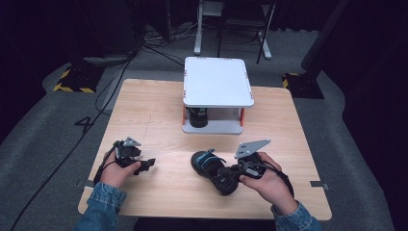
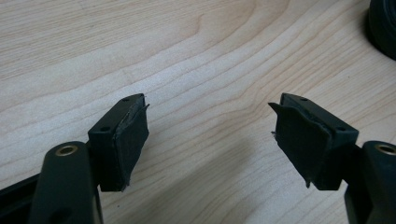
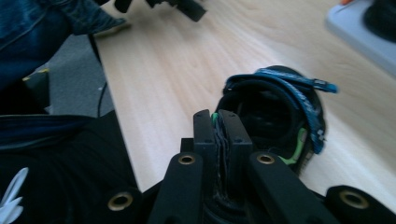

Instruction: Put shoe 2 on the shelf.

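The shoe (image 1: 210, 166), black with blue straps and a green lining, lies on the wooden surface (image 1: 159, 115) near its front edge, right of centre. The right gripper (image 3: 217, 122) has its fingers pressed together on the shoe's heel rim, pinching it beside the dark opening. The left gripper (image 2: 208, 123) sits well apart to the left, over bare wood, its fingers (image 2: 128, 135) spread wide with nothing between them. Farther back stands a white two-tier shelf (image 1: 217, 82); a second dark shoe (image 1: 197, 118) sits on its lower level, under the top board.
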### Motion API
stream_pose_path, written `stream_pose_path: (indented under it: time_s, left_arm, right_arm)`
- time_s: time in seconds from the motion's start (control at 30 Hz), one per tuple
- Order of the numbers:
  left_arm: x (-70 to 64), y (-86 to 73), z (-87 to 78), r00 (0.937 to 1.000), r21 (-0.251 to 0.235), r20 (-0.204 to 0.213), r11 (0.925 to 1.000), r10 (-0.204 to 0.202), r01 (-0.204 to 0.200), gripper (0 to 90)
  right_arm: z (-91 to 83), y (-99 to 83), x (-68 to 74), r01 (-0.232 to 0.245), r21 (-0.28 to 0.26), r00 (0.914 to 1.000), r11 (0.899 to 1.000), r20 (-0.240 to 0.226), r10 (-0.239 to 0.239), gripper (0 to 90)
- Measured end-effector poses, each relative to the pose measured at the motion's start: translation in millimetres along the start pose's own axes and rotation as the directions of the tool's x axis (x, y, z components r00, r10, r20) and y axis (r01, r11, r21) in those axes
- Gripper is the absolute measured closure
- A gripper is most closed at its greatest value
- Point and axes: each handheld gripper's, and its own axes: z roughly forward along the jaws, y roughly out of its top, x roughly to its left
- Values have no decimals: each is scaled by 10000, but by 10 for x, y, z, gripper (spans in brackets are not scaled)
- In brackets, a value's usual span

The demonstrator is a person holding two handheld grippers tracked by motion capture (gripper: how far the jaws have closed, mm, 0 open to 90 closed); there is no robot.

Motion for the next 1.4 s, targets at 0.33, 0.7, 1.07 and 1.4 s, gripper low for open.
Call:
stream_pose_path:
  time_s: [0.33, 0.7, 1.07, 1.4]
  left_arm:
    - [-24, 44, 14, 9999, -79, 71, 9999, 126, -125, 260]
    - [-34, 50, 21, 9999, -50, 78, 9999, 132, -132, 260]
    - [23, -18, -22, 10000, -42, 5, 10000, -67, 67, 260]
    - [5, 21, 26, 10000, 37, 37, 10000, 21, -21, 259]
  right_arm:
    - [262, -162, -10, -318, 1469, 9904, 9886, -1284, 509, 854]
    - [95, -135, -108, -164, -66, 9999, 9998, -10, 164, 513]
    - [376, -173, -242, 693, 753, 9877, 9948, 1351, -790, 428]
    - [413, -216, -279, 461, 389, 9782, 9982, 2008, -530, 738]
